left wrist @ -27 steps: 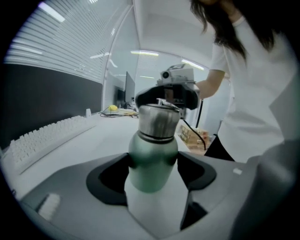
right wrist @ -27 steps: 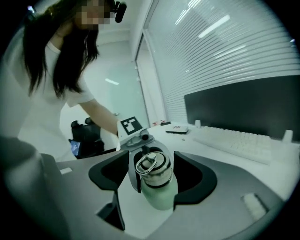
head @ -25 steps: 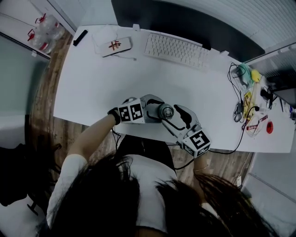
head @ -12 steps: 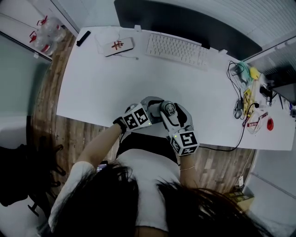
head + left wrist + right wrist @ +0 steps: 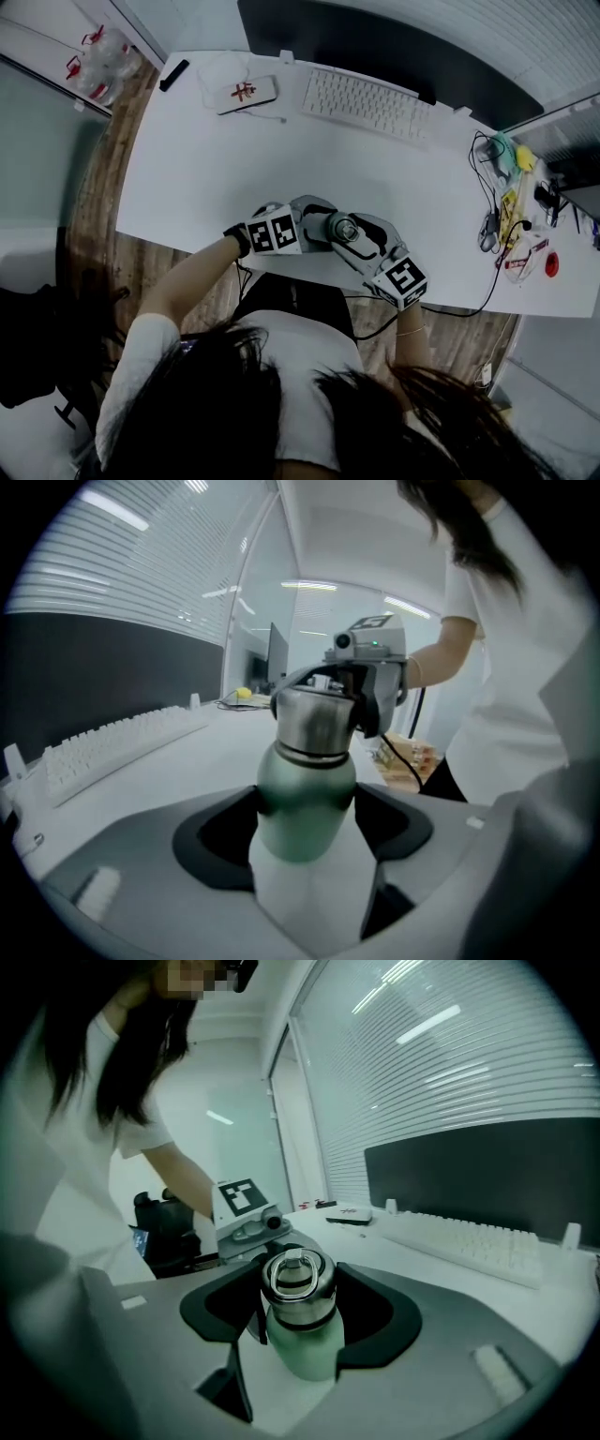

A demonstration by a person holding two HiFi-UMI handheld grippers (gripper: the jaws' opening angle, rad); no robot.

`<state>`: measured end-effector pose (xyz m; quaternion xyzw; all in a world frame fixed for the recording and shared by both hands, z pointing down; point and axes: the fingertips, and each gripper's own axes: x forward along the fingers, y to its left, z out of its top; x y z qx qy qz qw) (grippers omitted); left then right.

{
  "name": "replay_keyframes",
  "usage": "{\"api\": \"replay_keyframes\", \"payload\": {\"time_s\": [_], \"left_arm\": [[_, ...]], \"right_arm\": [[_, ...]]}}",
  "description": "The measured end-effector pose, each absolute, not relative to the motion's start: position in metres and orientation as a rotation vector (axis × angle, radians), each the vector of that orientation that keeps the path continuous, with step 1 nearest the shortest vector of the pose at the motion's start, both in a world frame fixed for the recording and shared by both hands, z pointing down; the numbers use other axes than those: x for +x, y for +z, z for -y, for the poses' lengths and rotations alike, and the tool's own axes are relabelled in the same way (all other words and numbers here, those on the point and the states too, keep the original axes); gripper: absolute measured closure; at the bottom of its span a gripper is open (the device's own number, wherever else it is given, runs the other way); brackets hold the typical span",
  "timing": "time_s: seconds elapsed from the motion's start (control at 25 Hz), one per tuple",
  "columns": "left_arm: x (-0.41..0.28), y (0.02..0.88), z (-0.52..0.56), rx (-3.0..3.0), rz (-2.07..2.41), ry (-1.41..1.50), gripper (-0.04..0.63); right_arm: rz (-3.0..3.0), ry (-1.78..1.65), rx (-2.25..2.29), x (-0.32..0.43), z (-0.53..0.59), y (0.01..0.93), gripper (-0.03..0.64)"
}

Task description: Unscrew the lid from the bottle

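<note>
A green bottle [image 5: 305, 803] with a steel lid [image 5: 298, 1288] stands near the front edge of the white table [image 5: 206, 169]. My left gripper [image 5: 305, 832] is shut on the bottle's green body, pads pressed on both sides. My right gripper [image 5: 300, 1309] comes in from the opposite side with its jaws around the lid. They have just been closing, and a thin gap still shows beside the lid. In the head view the bottle [image 5: 337, 227] sits between the left gripper [image 5: 322, 223] and the right gripper [image 5: 351, 234].
A white keyboard [image 5: 366, 101] lies at the back of the table in front of a dark monitor base [image 5: 375, 42]. A white case with a red mark [image 5: 246, 92] is at the back left. Cables and small clutter [image 5: 511, 216] fill the right end.
My right gripper's marker cube swung in toward the person and back out to the right, its jaws staying by the lid. The left gripper kept its hold on the bottle.
</note>
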<state>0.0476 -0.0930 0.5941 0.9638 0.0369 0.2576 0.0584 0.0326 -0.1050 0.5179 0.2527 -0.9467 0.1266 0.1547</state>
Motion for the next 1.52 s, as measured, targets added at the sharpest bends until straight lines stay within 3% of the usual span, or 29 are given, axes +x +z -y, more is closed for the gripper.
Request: {"api": "replay_keyframes", "payload": {"time_s": [0.4,0.64,1.2,1.52], "left_arm": [[0.044,0.598,0.091,2.94,-0.469,0.914,0.219],[0.042,0.6,0.092,2.94,-0.518,0.928,0.219],[0.042,0.597,0.092,2.946,-0.197,0.82,0.221],[0.043,0.596,0.091,2.91,0.092,0.779,0.221]], "right_arm": [[2.682,0.23,0.116,0.033,0.095,0.521,0.382],[2.638,0.233,0.036,0.033,0.096,0.524,0.385],[2.635,0.57,1.296,0.047,0.094,0.505,0.382],[2.418,0.619,1.663,0.043,0.104,0.516,0.383]]}}
